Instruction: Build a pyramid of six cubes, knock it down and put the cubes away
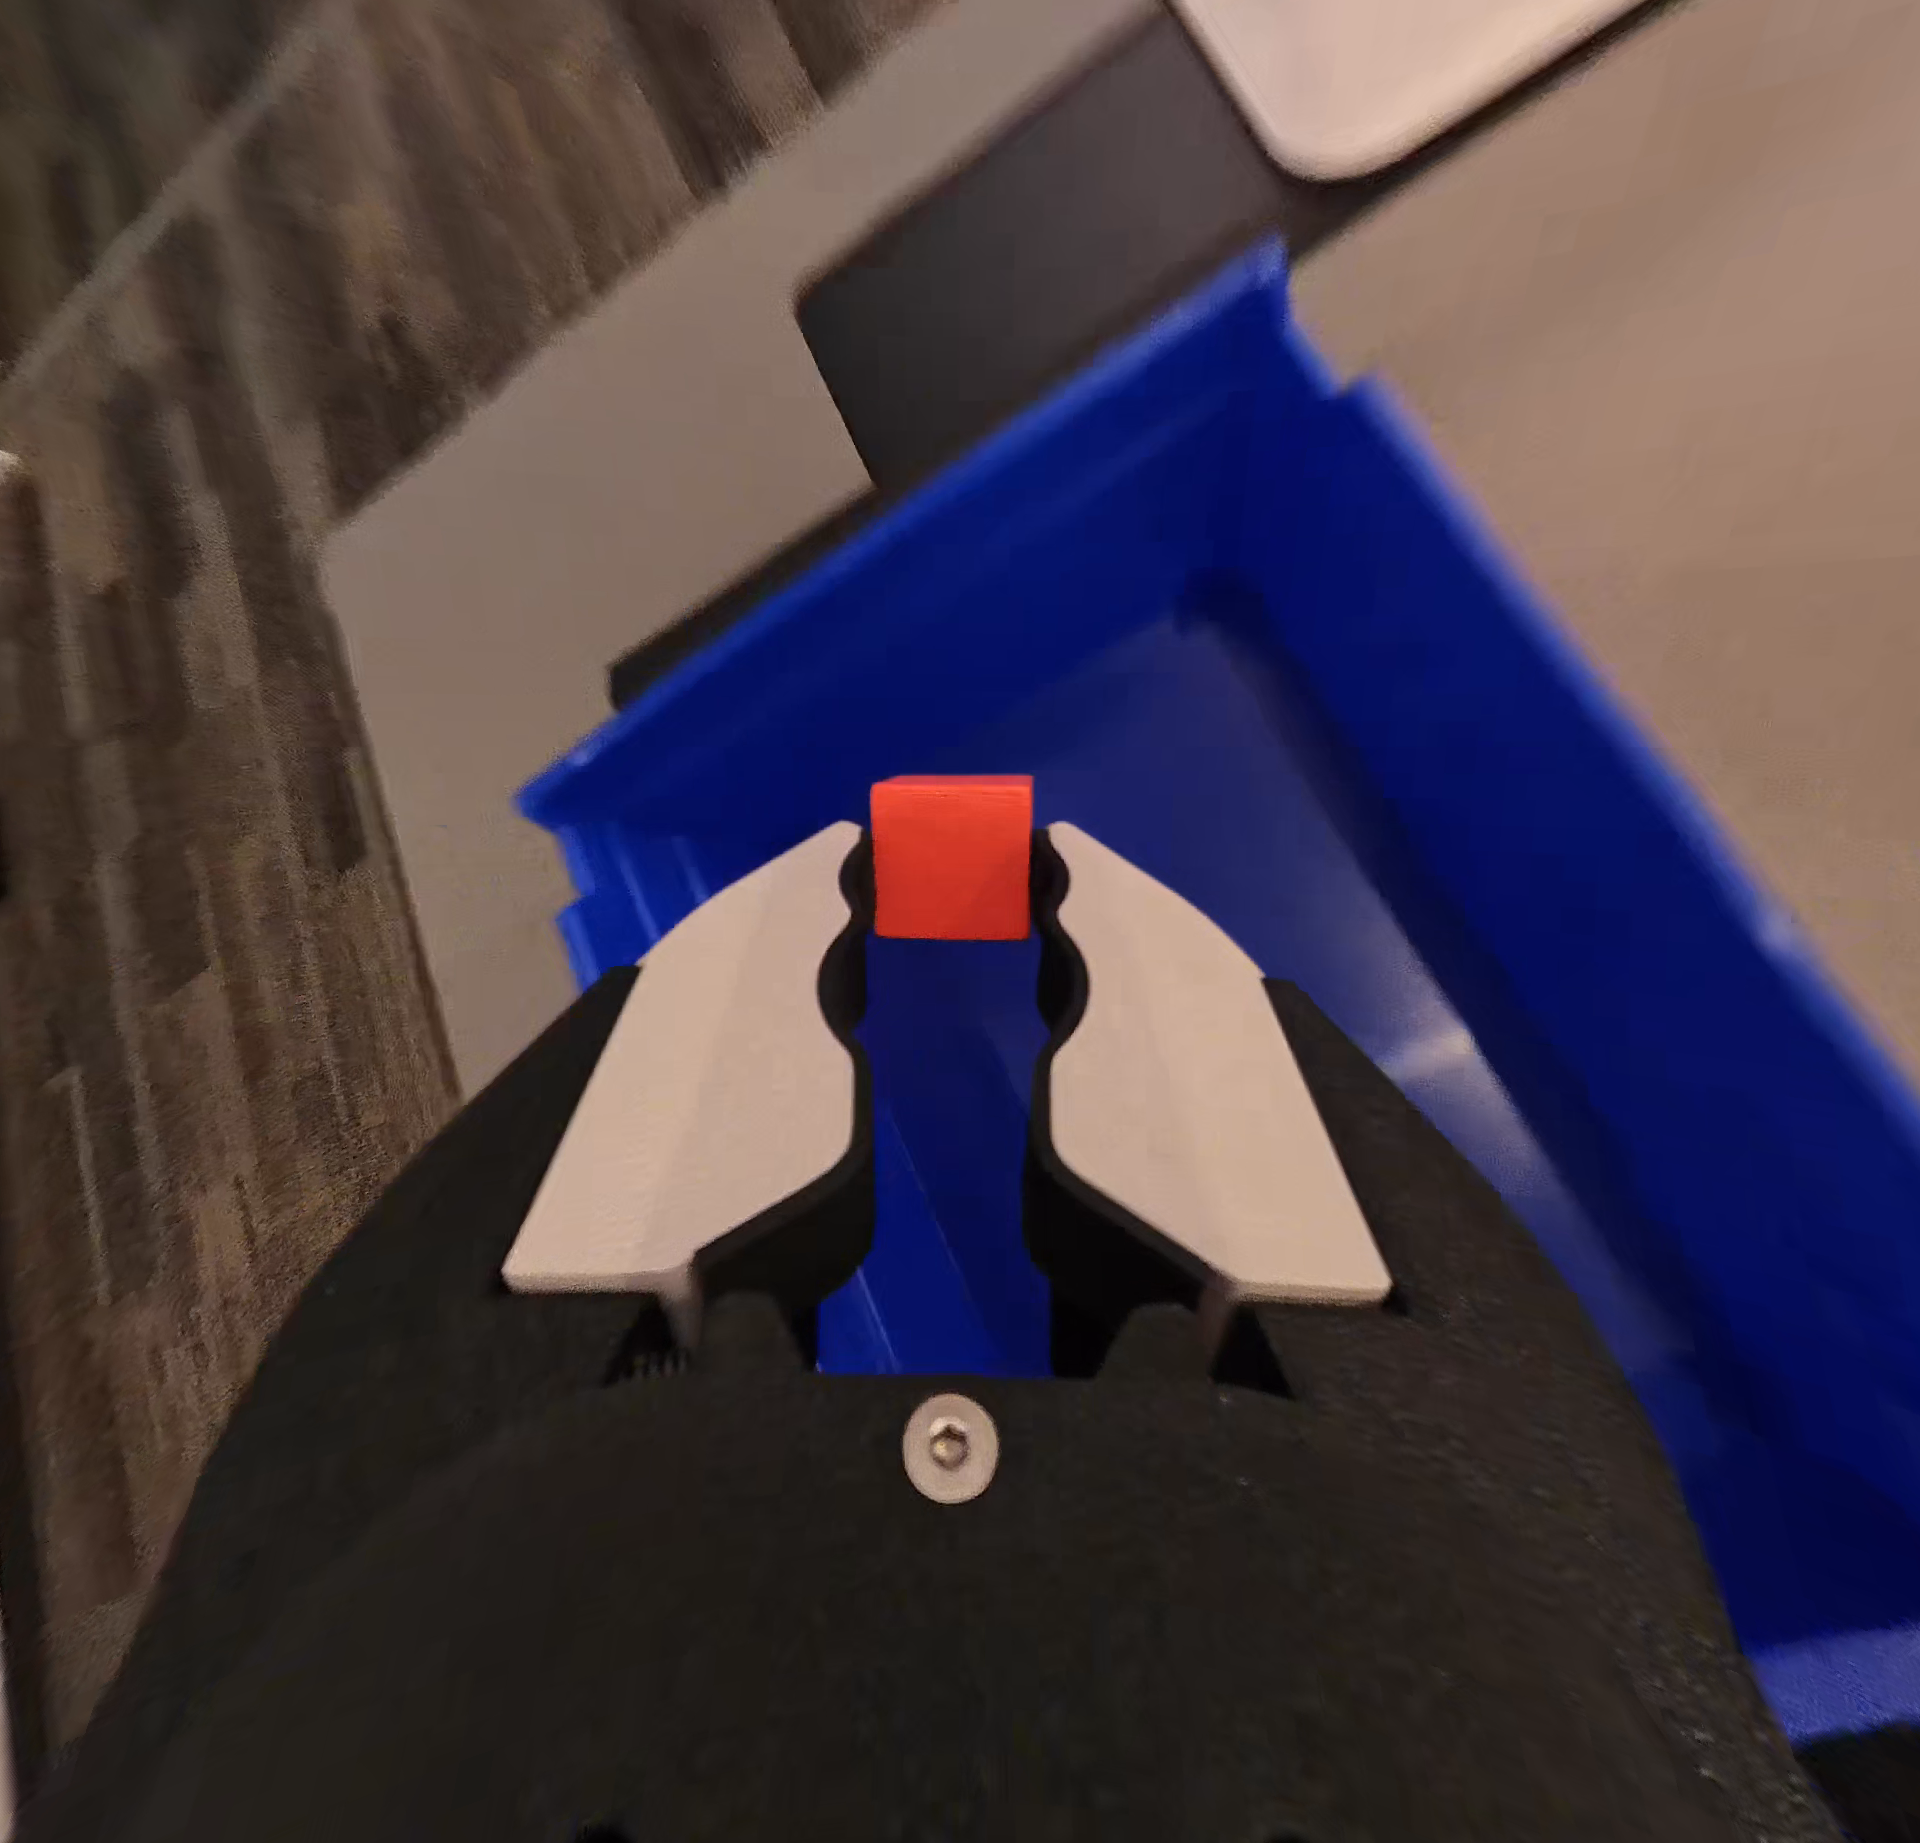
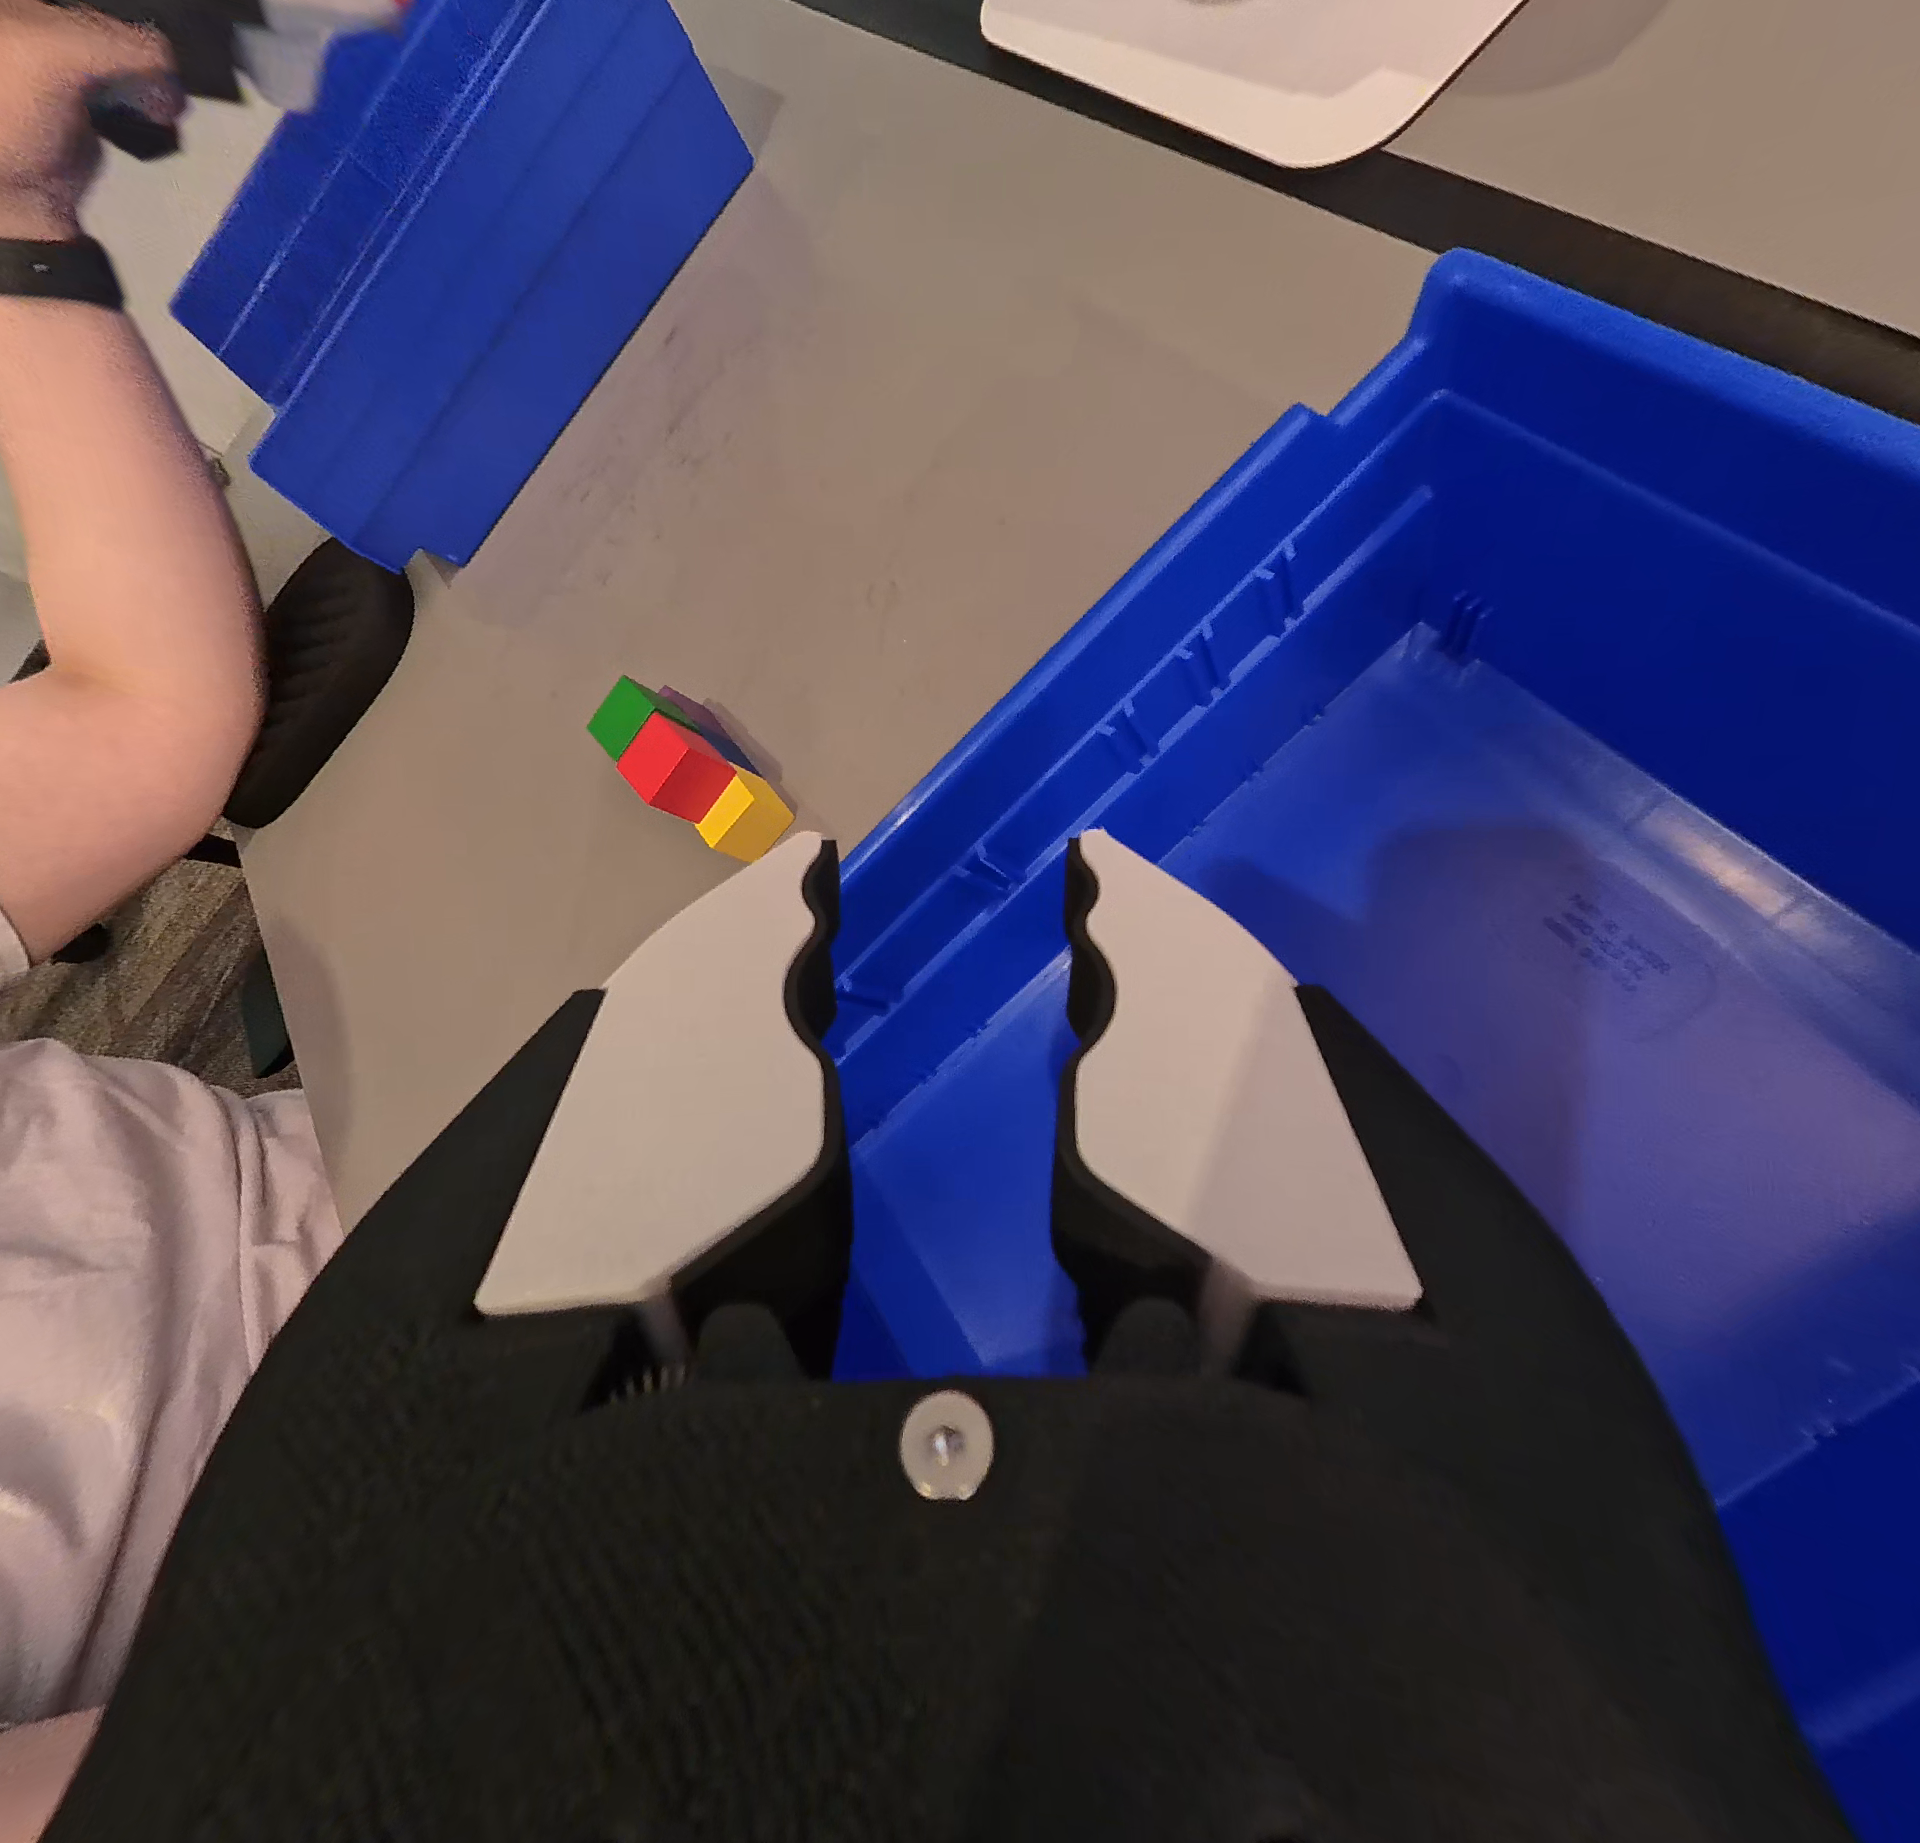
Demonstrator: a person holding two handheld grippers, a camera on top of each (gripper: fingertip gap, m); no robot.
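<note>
Grey tabletop (image 2: 935,359) carried two blue bins and a cluster of cubes. An orange cube (image 1: 951,858) sat pinched between the left gripper's (image 1: 951,863) tips, over the left bin (image 1: 1351,754). Green (image 2: 621,717), red (image 2: 675,770) and yellow (image 2: 743,811) cubes lay touching beside the right bin (image 2: 1558,858); purple and blue ones behind them were mostly hidden. The right gripper (image 2: 948,858) hung over that bin's rim, jaws spread and holding nothing. A white pad (image 2: 1278,37) lay cut off at the far edge. The left view was blurred.
</note>
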